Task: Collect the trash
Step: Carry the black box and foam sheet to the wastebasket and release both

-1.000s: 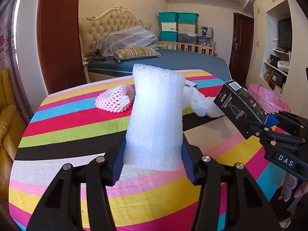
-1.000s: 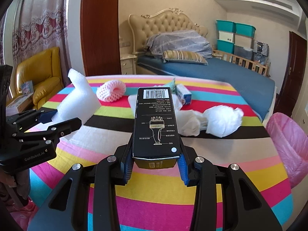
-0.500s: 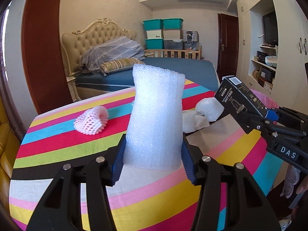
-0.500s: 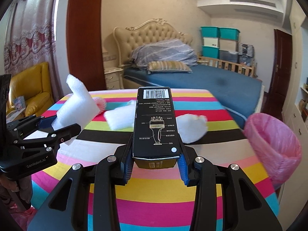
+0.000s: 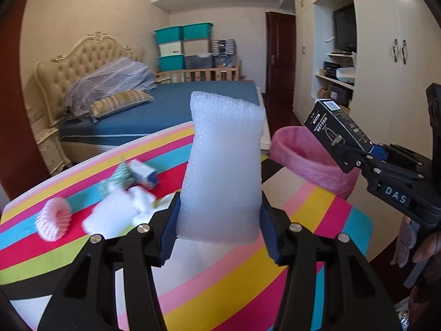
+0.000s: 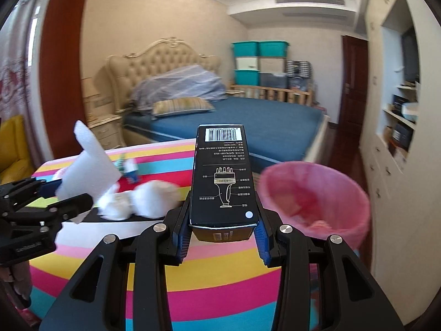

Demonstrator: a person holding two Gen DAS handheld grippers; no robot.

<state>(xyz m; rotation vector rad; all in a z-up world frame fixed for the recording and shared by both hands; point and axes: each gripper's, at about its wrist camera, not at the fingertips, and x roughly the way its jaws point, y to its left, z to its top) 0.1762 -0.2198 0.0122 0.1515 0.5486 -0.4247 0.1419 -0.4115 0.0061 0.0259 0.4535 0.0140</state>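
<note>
Two-handed carry toward the bin. My left gripper (image 5: 217,218) was closed partway on a white, upright slab of foam packing sheet (image 5: 223,165), the blue pads of its fingers (image 5: 169,229) pressing the slab's lower edges so that most of it stood clear above them. My right gripper (image 6: 223,231) was clamped more narrowly on a slim black cardboard box (image 6: 223,176) printed with a barcode and a line drawing, gripped at its near end and projecting forward. Both pieces were held by one end, probably so they would drop freely once let go. The round bin lined with a pink plastic bag (image 6: 317,193) stood just beyond the far right corner of the bench (image 6: 220,284), which carried a rainbow-striped cloth. Each gripper pointed forward and slightly downward, the right one nearer the bin. Remaining on the bench: a pink foam fruit net (image 5: 53,222), crumpled white wrapping (image 6: 143,200) and a small blue-and-white carton (image 5: 144,173).
</note>
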